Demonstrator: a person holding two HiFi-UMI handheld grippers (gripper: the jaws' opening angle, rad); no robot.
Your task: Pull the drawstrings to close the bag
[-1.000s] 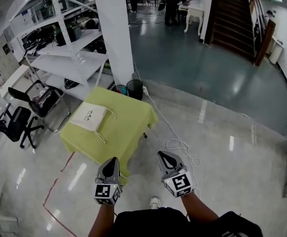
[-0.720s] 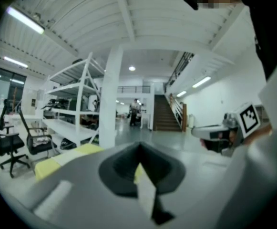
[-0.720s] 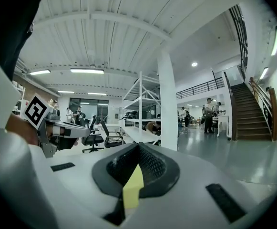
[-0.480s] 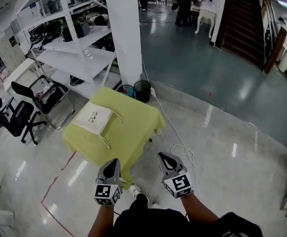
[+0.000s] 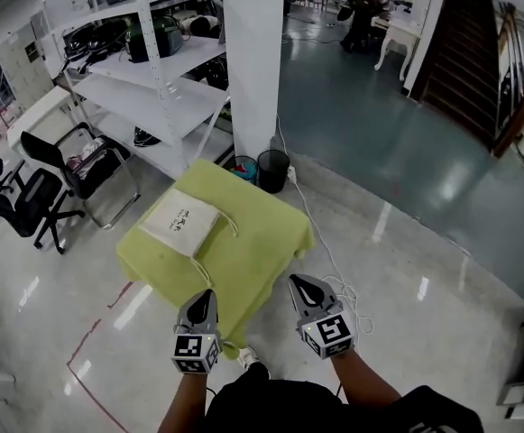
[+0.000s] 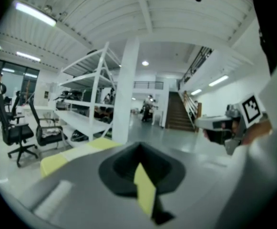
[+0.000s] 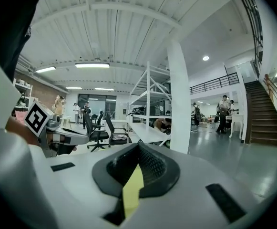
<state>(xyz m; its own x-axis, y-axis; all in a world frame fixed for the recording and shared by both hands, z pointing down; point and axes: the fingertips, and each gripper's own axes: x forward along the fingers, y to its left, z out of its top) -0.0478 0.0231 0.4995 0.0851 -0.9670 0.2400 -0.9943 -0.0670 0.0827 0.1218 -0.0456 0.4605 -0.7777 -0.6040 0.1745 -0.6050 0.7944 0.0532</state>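
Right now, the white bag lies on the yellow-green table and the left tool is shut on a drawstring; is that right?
Not quite: the left tool is shut on nothing, as the left gripper view shows. The white bag does lie on the yellow-green table.

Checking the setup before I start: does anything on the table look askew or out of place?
Nothing stands out. The bag lies flat on the yellow-green table, its drawstrings trailing loose beside it. Nothing spilled or damaged shows.
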